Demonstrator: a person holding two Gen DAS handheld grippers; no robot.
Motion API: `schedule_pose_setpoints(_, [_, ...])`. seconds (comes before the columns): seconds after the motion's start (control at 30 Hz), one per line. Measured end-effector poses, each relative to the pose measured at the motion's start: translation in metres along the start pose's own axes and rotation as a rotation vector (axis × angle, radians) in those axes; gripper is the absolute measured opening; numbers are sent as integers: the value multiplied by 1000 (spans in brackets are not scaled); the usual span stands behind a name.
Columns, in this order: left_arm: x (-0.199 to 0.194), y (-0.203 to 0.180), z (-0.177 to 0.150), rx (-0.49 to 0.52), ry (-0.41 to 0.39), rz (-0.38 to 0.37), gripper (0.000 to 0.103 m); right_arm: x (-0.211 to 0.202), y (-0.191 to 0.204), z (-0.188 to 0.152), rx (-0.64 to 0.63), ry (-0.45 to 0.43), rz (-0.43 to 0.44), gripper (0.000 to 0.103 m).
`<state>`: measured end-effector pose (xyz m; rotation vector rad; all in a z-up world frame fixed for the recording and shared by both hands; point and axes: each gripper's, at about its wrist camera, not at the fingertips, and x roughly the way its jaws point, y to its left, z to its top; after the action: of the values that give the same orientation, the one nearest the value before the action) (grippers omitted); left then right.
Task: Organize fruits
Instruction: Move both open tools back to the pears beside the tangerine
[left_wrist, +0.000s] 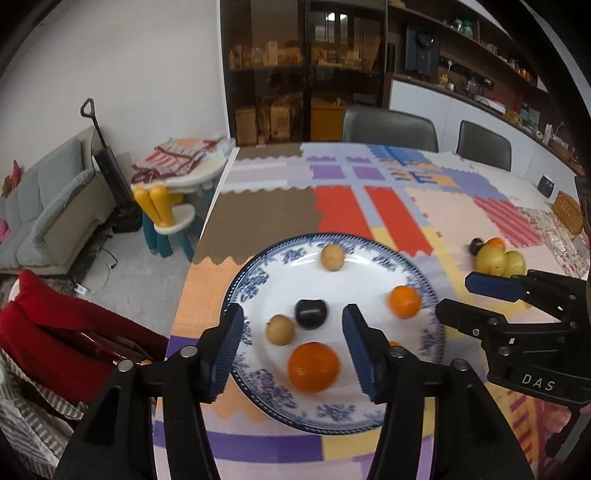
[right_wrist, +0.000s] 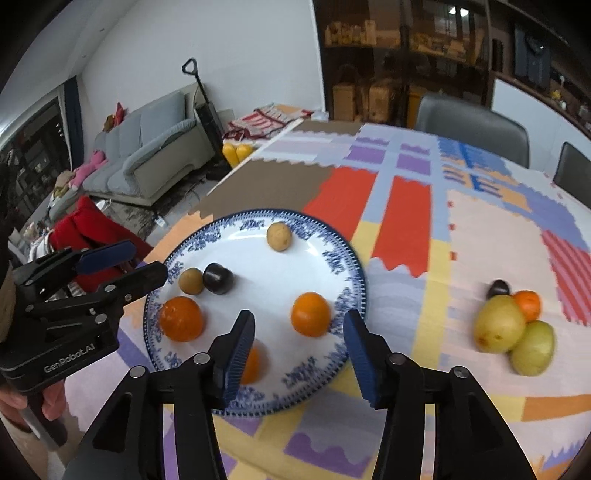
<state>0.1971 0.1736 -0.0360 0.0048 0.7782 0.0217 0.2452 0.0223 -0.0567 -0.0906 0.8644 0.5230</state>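
Two hand-held grippers hang over a patchwork tablecloth (right_wrist: 491, 236) midway through a fruit sort. At the left, the left gripper (left_wrist: 291, 345) hovers above the near side of a blue-and-white plate (left_wrist: 391, 254), its jaws spread wide and gripping nothing; between them in the left wrist view lie a big orange (left_wrist: 313, 366), a tan fruit (left_wrist: 280, 329) and a dark plum (left_wrist: 311, 313) touching it. Farther across the plate sit another tan fruit (left_wrist: 332, 257) near the far rim and a smaller orange (left_wrist: 404, 301) toward the right rim. The right gripper (right_wrist: 299, 349) hangs over the plate's near edge, jaws likewise apart and empty, with a further orange (right_wrist: 251, 363) half hidden behind its left finger. Well apart to the right, on the bare cloth, a cluster waits: two yellow-green fruits (right_wrist: 498, 328), touching, with a small orange (right_wrist: 527, 303) and a second dark plum (right_wrist: 498, 288) tucked behind them. Six fruits appear already plated, so the step in hand looks like the pause between placings. The next move likely calls for the right gripper to swing to the cluster and close on one fruit without scattering its neighbours.
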Motion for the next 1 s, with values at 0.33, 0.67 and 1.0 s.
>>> schedule_pose_setpoints(0.33, [-46, -38, 1, 42, -86, -7, 67, -55, -18, -19, 35, -72, -28, 56])
schedule_pose_setpoints(0.67, [-75, -81, 1, 62, -137, -82, 78, -109, -40, -39, 57, -153, -99, 61])
schedule_pose_setpoints(1.0, [-89, -128, 6, 166, -186, -120, 85, -147, -69, -57, 80, -211, -161, 68])
